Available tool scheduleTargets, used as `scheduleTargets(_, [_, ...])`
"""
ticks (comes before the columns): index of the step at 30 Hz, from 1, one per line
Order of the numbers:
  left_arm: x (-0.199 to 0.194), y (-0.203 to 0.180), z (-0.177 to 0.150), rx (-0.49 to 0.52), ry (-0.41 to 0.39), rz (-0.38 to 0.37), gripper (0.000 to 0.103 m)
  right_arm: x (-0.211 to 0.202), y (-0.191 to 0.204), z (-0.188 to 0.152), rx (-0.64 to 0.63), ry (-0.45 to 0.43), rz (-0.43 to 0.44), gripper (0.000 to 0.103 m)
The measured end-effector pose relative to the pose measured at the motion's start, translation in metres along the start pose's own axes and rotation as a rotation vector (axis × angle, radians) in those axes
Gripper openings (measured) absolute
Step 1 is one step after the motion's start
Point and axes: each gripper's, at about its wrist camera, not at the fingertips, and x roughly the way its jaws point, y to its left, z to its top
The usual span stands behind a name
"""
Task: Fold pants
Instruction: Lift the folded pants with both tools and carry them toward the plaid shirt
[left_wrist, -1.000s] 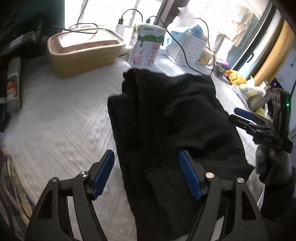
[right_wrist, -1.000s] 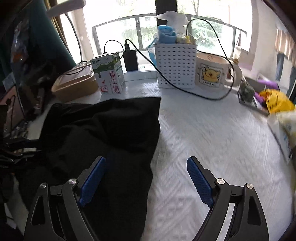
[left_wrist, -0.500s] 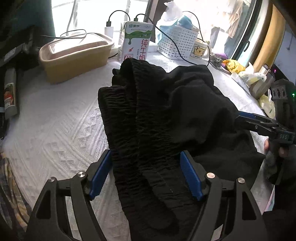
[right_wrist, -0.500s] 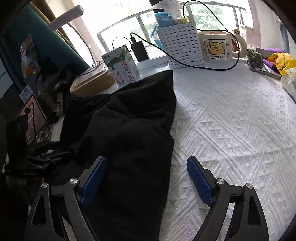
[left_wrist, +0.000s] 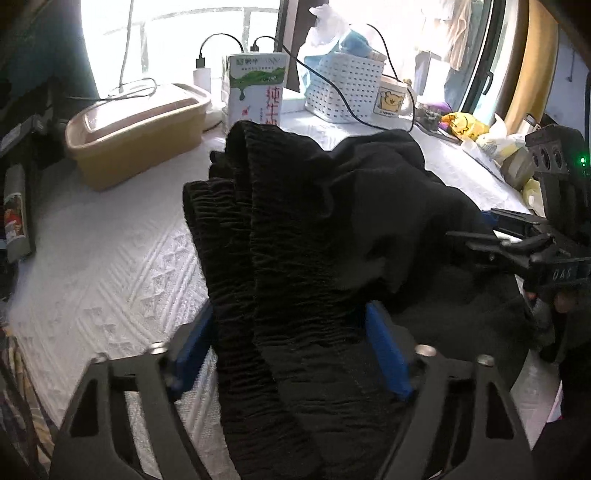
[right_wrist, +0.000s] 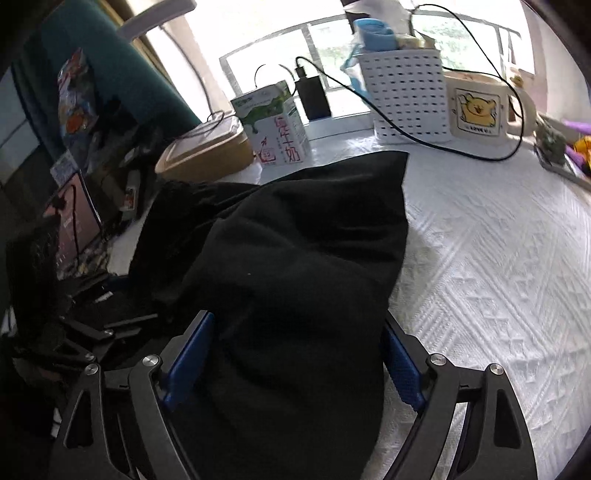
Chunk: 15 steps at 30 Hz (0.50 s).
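Black pants (left_wrist: 325, 229) lie bunched on a white textured cloth (left_wrist: 103, 258). The ruched waistband (left_wrist: 236, 236) runs between the blue pads of my left gripper (left_wrist: 291, 350), whose jaws stand wide open around the fabric. In the right wrist view the pants (right_wrist: 295, 258) fill the gap of my right gripper (right_wrist: 295, 362), also open, with a pad on each side of a raised fold. The right gripper also shows at the right edge of the left wrist view (left_wrist: 517, 240), over the pants' edge.
At the back stand a tan lidded box (left_wrist: 136, 133), a milk carton (left_wrist: 255, 88), a white perforated basket (left_wrist: 343, 85) and a bear mug (left_wrist: 391, 99), with black cables across them. Clutter and a yellow toy (left_wrist: 461, 125) sit at the right. White cloth (right_wrist: 498, 258) spreads right of the pants.
Both grippers have moved forward and down onto the pants, so fabric now sits between each pair of pads. The pants have bunched and risen toward the cameras.
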Motion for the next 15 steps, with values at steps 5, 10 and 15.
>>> scheduleTargets(5, [0.003,-0.009,-0.001,0.026,-0.014,0.071,0.057,0.005,0.006,0.001,-0.024,0.003,-0.061,0.073])
scheduleTargets(10, [0.003,-0.022,-0.001,0.060,-0.044,0.153,0.041,0.008,0.016,-0.001,-0.056,-0.004,-0.127,0.032])
scheduleTargets(15, [-0.006,-0.027,-0.001,0.038,-0.089,0.162,0.029,0.009,0.037,-0.003,-0.091,-0.028,-0.122,0.015])
